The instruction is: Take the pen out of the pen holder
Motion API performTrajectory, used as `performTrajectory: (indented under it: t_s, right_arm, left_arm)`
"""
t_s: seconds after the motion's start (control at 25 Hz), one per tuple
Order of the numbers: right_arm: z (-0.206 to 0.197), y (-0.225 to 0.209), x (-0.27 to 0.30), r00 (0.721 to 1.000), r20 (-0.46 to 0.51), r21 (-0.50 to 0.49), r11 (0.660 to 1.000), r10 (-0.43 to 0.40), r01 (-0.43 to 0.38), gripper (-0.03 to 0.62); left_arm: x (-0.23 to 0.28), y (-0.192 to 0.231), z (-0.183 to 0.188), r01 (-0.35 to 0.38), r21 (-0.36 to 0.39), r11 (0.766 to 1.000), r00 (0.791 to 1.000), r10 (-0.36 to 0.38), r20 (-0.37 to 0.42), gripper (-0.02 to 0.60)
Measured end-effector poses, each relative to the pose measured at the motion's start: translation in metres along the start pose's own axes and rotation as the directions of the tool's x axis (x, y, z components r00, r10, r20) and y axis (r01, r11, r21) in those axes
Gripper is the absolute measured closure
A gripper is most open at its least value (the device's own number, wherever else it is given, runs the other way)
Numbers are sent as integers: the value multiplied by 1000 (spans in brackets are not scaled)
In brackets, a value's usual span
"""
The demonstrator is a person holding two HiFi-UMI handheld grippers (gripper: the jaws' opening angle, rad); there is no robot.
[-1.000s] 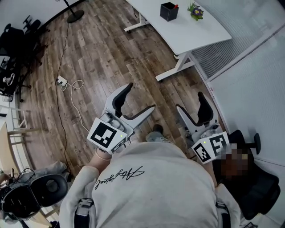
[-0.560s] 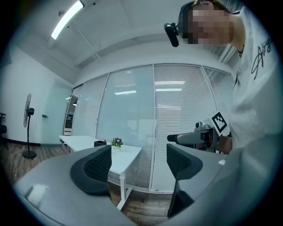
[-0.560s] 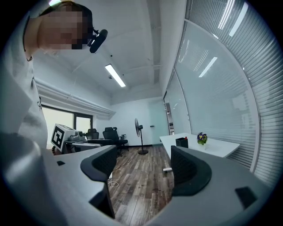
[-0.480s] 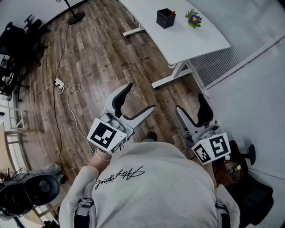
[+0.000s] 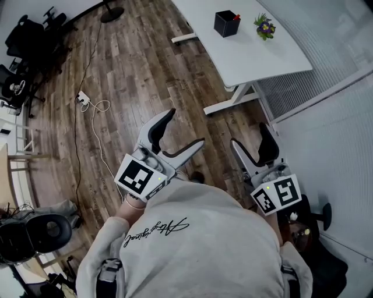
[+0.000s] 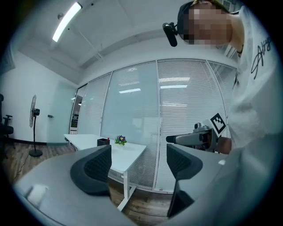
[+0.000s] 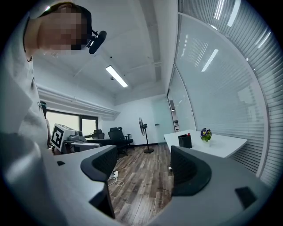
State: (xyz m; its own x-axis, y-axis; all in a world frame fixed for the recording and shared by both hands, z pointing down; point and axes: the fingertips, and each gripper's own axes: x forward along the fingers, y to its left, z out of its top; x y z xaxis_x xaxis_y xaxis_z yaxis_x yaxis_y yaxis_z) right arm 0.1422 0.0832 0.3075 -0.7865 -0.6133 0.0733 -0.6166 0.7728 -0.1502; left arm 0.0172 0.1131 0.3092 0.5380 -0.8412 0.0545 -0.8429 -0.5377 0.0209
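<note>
A black square pen holder with a red pen tip showing at its rim stands on a white table, far ahead across the room. It also shows small in the left gripper view, pen holder, and in the right gripper view, pen holder. My left gripper and right gripper are held side by side at chest height over the wooden floor, both open and empty, a long way from the table. From each gripper's own camera the left gripper and right gripper show bare pads.
A small pot of purple and yellow flowers stands right of the holder. A power strip with a white cable lies on the floor at left. Office chairs stand at far left, a standing fan beyond. Glass walls with blinds run along the right.
The head view has drifted slightly, so the table and holder sit a little further right in frame. Both grippers keep the same open pose.
</note>
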Motion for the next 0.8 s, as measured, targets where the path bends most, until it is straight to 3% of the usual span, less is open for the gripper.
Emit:
performTrajectory:
  t_s: [0.8]
  right_arm:
    - [4,-17,-4,1000,19,16,1000,-5,5,235]
  left_arm:
    - [25,-9,6,52,9,999,999,-52,-13,207]
